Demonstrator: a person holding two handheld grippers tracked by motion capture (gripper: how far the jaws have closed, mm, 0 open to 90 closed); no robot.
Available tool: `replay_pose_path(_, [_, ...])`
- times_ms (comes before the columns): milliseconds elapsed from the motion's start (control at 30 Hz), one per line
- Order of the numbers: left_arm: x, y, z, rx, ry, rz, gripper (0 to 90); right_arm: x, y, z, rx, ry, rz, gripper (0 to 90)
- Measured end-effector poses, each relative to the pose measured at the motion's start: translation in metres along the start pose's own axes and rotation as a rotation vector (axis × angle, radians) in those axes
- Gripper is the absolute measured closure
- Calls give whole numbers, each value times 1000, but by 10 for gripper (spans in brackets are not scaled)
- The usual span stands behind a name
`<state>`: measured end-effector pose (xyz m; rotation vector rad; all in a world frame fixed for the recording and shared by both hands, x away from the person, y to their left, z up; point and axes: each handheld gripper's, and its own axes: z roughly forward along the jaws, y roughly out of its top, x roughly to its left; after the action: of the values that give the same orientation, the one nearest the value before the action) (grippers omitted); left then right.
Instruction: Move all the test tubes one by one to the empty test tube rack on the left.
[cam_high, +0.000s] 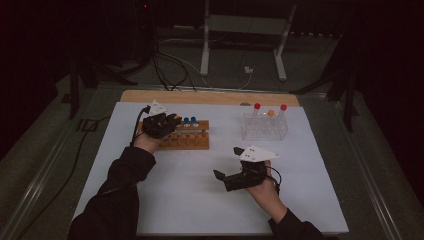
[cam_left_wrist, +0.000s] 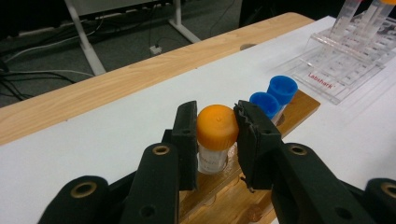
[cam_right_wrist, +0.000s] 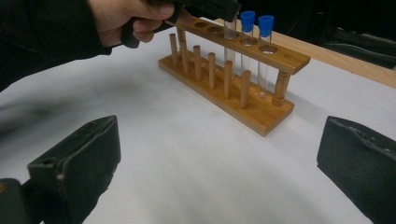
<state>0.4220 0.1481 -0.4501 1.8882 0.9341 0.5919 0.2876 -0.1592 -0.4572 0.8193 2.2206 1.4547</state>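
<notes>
Centrally, orange-capped tube (cam_left_wrist: 217, 140), left hand-held gripper (cam_left_wrist: 217, 128) clamped

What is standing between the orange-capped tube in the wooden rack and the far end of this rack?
Two blue-capped tubes stand there in the wooden rack, beyond the orange-capped tube that the left hand-held gripper clamps; the left gripper view shows it.

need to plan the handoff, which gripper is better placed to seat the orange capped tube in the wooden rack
Left. The left gripper is shut on the orange-capped tube over the wooden rack; the right gripper sits open, apart from it.
</notes>
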Motion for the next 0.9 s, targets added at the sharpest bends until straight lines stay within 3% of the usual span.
replay_pose_path(167, [-3,2,0,13,5,2,702,-1,1,-1,-7,0,3,0])
replay_pose_path(267, [-6,2,-4,4,-8,6,616,-3,1,-3,-18,-4,0,0])
replay_pose_path(333, [-7,4,-10,0,-4,18,556,-5,2,-4,-27,-12,8,0])
replay_pose_path(500, [-6,6,-32,-48,-48,29,520,-15,5,-11,-46,-55,7,0])
replay_pose_path(700, [-10,1,-65,-106,-75,44,349,-45,12,-25,-81,-171,24,0])
replay_pose_path(833, [-18,-7,-82,-105,-96,50,190,-70,14,-34,-86,-236,44,0])
replay_pose_path(900, [-22,-12,-88,-101,-122,52,160,-80,14,-36,-84,-256,56,0])
